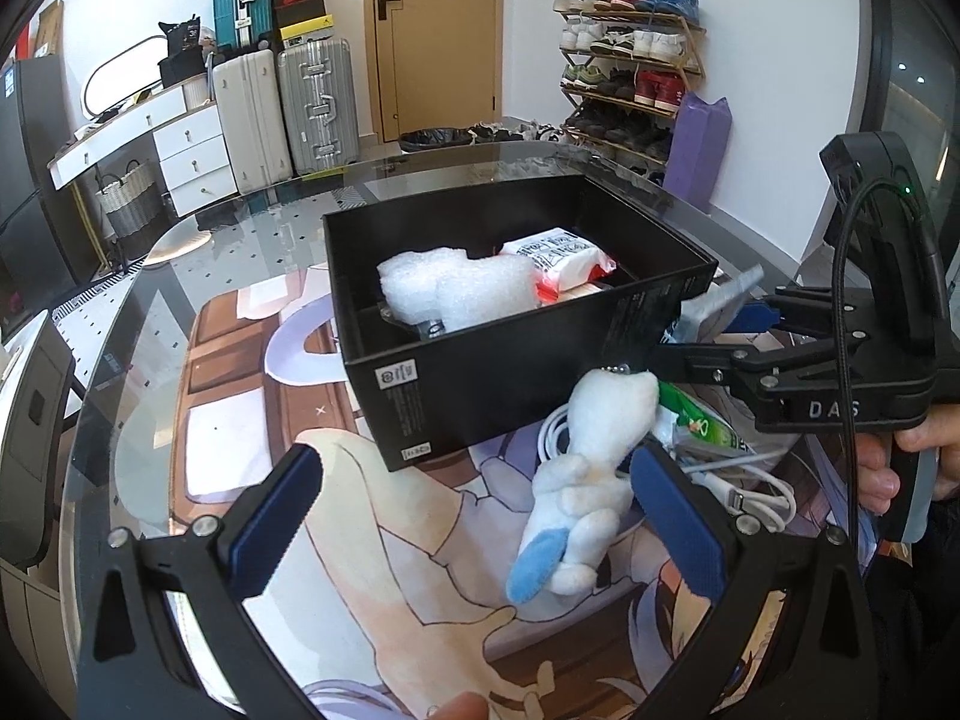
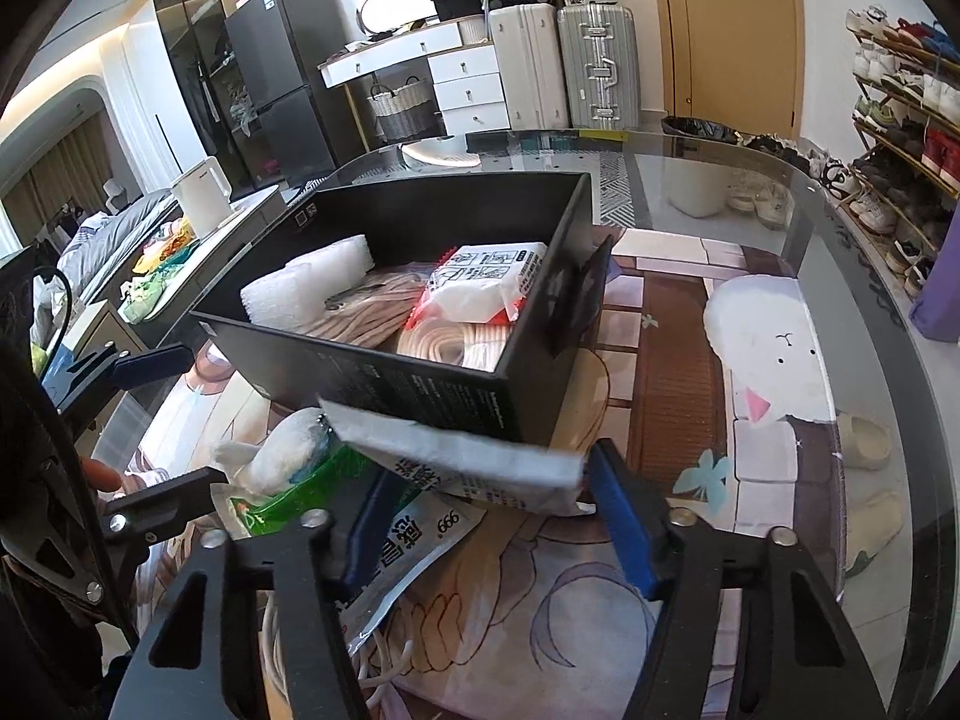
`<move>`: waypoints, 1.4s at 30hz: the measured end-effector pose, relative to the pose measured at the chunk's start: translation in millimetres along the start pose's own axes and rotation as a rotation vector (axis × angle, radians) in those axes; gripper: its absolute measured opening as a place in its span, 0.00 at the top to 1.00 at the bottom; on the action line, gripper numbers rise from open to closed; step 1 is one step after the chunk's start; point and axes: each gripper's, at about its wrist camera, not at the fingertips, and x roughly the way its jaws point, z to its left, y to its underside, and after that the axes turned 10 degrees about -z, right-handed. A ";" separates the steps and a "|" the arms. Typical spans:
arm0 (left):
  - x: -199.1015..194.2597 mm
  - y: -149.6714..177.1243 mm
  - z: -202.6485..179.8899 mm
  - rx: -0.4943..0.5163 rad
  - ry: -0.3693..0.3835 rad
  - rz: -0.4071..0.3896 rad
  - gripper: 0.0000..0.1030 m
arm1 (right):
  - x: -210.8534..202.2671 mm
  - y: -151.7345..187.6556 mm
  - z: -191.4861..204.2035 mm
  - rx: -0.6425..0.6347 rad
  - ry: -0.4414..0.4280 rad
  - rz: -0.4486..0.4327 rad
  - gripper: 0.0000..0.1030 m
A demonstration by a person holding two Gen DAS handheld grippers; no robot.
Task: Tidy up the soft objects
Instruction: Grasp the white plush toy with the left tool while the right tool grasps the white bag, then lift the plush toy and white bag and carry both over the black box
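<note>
A white plush toy (image 1: 588, 480) with a blue ear lies on the glass table between the fingers of my left gripper (image 1: 480, 516), close to its right pad (image 1: 678, 522). The jaws stand wide and open. My right gripper (image 2: 498, 510) is closed on a white printed packet (image 2: 462, 456), which tilts against the front wall of the black box (image 2: 390, 384). The box holds white bubble wrap (image 2: 312, 282), a tissue pack (image 2: 480, 282) and coiled rope (image 2: 456, 348). The plush (image 2: 282, 450) also shows at the left of the right wrist view.
A green packet (image 1: 702, 426), a white cable (image 1: 750, 492) and another printed pouch (image 2: 420, 540) lie in front of the box. The glass table's edge (image 2: 840, 228) curves off to the right. Suitcases, drawers and a shoe rack stand behind.
</note>
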 end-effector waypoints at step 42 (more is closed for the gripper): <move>16.0 8.9 -2.3 -0.061 0.164 0.080 0.55 | -25.8 -7.8 -3.4 -0.018 -0.014 -0.044 0.56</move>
